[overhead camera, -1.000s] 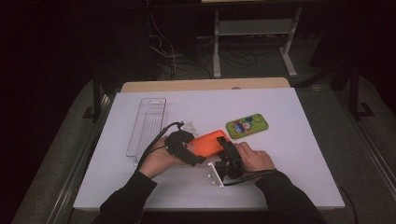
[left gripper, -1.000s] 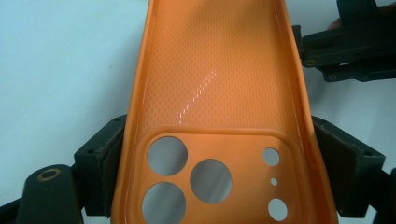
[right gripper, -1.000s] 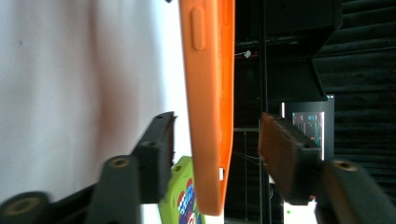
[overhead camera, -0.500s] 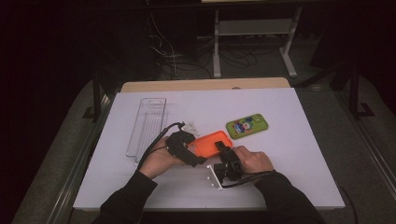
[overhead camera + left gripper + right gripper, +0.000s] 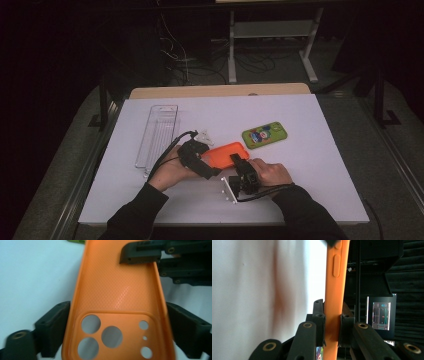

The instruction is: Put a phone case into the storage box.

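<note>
While I hold the orange soft-plastic phone case (image 5: 226, 153) just above the white table (image 5: 320, 165), near its front middle, my right gripper (image 5: 239, 161) is clenched on one long side wall of it; its fingers (image 5: 319, 315) have just been closing, and in the right gripper view the thin orange edge stands pinched between the two black pads. My left gripper (image 5: 202, 162) sits at the camera-hole end of the case, and its fingers (image 5: 53, 320) have just been opening: in the left gripper view they flank the case on both sides, the left one with a sliver of table showing beside the wall, so I count them released, with the case between them. The green phone case with a cartoon print (image 5: 264, 134) lies flat beyond and to the right, apart from mine. A clear plastic tray (image 5: 157, 132) rests at the left, near my left hand (image 5: 172, 170)
</note>
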Demonstrator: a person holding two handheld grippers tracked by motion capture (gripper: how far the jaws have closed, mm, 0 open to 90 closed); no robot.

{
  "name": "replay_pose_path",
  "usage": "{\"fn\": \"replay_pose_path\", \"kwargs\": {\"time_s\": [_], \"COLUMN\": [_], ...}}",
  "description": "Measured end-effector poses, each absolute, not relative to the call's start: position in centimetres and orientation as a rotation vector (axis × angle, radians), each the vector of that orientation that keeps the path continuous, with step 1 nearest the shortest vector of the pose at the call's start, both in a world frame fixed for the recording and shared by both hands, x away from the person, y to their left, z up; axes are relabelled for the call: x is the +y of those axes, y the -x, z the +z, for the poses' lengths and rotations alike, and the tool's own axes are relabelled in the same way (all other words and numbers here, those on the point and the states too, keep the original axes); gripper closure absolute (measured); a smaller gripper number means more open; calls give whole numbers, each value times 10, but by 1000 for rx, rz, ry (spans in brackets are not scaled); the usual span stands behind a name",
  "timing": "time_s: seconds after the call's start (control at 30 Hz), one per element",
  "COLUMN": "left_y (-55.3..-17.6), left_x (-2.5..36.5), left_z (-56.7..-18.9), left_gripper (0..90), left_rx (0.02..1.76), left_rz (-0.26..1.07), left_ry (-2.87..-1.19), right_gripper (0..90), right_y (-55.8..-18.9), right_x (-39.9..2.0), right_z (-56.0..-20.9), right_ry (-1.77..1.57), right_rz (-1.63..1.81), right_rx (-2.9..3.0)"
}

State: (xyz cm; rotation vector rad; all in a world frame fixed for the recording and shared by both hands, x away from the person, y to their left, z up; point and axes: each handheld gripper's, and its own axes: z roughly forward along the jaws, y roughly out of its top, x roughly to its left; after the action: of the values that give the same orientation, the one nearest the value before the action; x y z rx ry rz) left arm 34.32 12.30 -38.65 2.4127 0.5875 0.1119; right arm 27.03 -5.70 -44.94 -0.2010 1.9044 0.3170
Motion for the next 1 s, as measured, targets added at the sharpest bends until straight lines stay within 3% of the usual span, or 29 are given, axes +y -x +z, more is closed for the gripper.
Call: {"fn": "replay_pose_path", "kwargs": {"time_s": [0.2,1.0], "left_y": [-344,-348], "left_x": [129,145], "left_z": [-385,-382], "left_gripper": [8,0], "left_rx": [593,586], "left_rz": [107,129], "left_ry": [-2387,-2379], "right_gripper": [776,776], "right_y": [-273,-286], "right_x": [-60,-77], "right_z": [-449,-435], "right_ry": [177,-80], "right_rz": [315,444], "right_rx": [1911,2019]}}
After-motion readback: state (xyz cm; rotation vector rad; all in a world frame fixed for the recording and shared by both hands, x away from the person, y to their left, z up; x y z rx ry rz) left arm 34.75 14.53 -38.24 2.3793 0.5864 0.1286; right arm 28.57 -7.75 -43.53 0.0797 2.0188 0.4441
